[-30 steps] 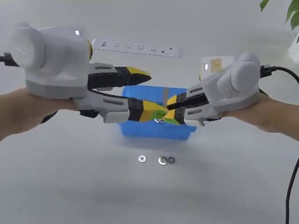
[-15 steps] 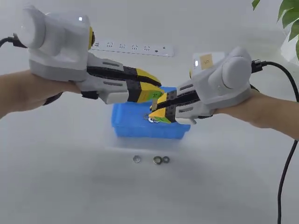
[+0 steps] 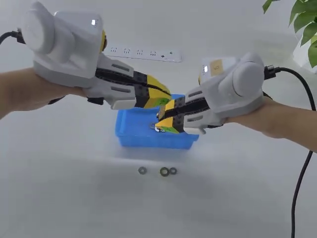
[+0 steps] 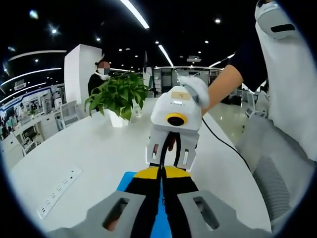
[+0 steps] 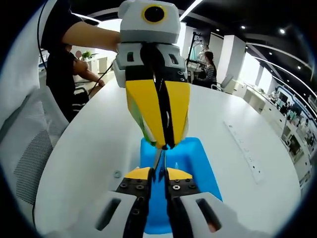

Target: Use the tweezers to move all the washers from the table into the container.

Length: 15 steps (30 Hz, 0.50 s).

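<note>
A blue container (image 3: pixel 148 139) sits mid-table. Both grippers meet tip to tip above it. My left gripper (image 3: pixel 166 97) comes in from the left with its yellow jaws pressed together. From the right, my right gripper (image 3: pixel 161 122) is shut on thin metal tweezers (image 5: pixel 157 159). The tweezers run up from my right gripper (image 5: pixel 158 173) to the tip of the left gripper (image 5: pixel 164 145), which pinches their far end. Three washers (image 3: pixel 164 171) lie in a row on the table in front of the container. One washer (image 5: pixel 117 174) lies beside the container (image 5: pixel 195 163).
A white power strip (image 3: pixel 143 52) lies behind the container. A potted plant (image 3: pixel 301 20) stands at the far right, and a black cable (image 3: pixel 298 163) trails from the right gripper. The table in front of the washers is bare white.
The left gripper's jaws, wide apart a second ago, have shut at the tweezers' end. Both grippers sit slightly higher and nearer each other over the container.
</note>
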### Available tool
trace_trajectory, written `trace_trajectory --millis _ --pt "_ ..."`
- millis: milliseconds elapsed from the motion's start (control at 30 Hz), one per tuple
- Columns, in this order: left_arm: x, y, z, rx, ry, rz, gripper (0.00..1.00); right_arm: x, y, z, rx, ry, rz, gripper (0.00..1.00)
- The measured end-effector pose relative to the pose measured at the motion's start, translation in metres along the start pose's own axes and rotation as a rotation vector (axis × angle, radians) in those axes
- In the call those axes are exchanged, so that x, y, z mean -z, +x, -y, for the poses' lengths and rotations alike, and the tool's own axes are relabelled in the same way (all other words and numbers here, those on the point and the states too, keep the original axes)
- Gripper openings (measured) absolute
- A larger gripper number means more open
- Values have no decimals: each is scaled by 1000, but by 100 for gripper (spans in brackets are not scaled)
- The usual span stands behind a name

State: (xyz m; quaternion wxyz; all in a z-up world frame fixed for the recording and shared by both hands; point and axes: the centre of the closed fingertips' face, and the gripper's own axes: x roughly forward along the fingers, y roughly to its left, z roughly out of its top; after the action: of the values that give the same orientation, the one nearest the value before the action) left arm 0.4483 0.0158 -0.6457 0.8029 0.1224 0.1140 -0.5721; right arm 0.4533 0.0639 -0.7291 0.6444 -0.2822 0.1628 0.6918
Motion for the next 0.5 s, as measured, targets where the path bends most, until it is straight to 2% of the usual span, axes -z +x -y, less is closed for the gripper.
trace_trajectory --millis 100,133,300,500 --pt "-1 -1 -9 -35 27 -5 4 -1 -1 6 29 -17 -21 12" --pt "-2 -1 -10 -33 18 -1 4 -2 -2 8 39 -23 -23 12" --pt "-6 -4 -14 -49 46 -3 4 -9 -7 13 54 2 10 14" --pt "-9 -12 -20 -71 40 9 4 -9 -11 8 49 38 31 23"
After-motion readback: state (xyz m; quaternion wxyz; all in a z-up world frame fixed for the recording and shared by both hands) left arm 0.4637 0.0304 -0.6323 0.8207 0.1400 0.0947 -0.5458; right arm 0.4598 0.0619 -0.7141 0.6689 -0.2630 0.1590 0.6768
